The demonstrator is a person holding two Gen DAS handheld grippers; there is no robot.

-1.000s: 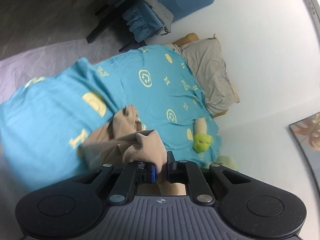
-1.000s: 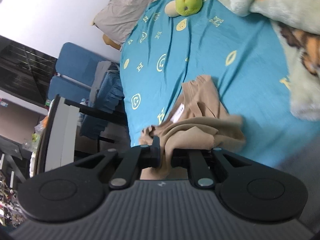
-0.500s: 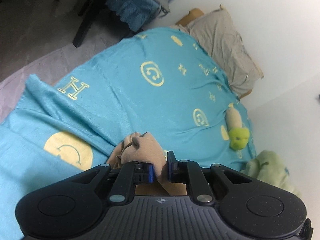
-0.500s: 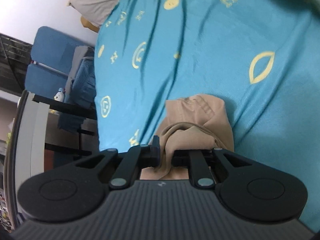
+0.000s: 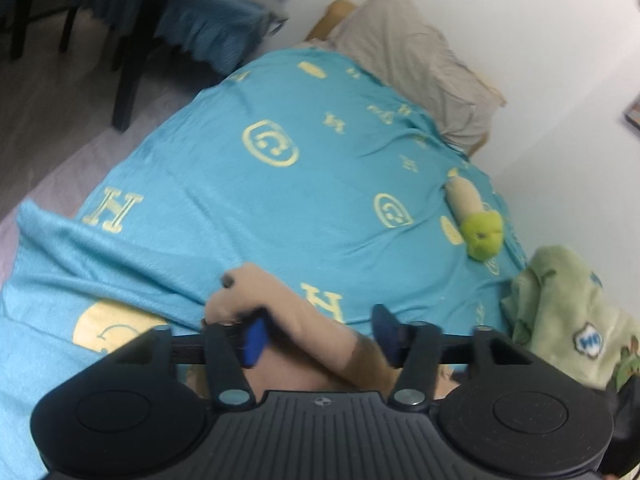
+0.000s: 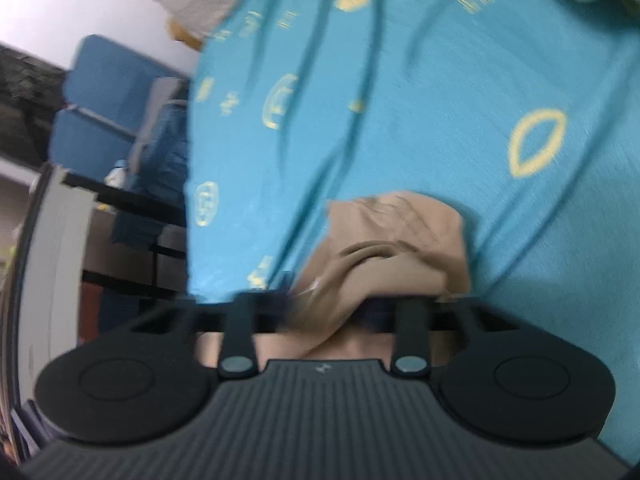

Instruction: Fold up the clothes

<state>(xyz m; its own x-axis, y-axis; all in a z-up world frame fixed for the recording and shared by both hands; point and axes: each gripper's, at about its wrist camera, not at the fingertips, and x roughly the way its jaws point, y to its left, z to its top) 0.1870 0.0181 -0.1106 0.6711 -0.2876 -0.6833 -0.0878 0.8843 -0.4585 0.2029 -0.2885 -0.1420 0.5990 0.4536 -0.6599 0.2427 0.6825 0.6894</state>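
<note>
The left gripper (image 5: 320, 334) is holding its blue-padded fingers (image 5: 254, 338) spread wide, with the tan garment (image 5: 288, 316) lying bunched between them and resting against the left pad but not pinched. The right gripper (image 6: 326, 314) is also standing with its fingers apart, though motion blur is making the pads hard to read; the tan garment (image 6: 396, 240) is lying crumpled in the gap and just beyond it. The garment is sitting on the near part of a bed, on a turquoise blanket (image 5: 280, 184) printed with yellow letters and smiley faces, which is wrinkling into long folds. Farther along the bed, a green-headed plush toy (image 5: 480, 224) is lying on the blanket, and a beige pillow (image 5: 420, 64) is resting at the head against a white wall (image 5: 540, 20). A pale green fleece blanket (image 5: 568, 312) is heaping up at the bed's right edge. Beside the bed, a dark-legged chair (image 5: 132, 52) draped in blue fabric is standing on a grey floor, and a blue chair (image 6: 104, 112) is showing in the right wrist view.
</note>
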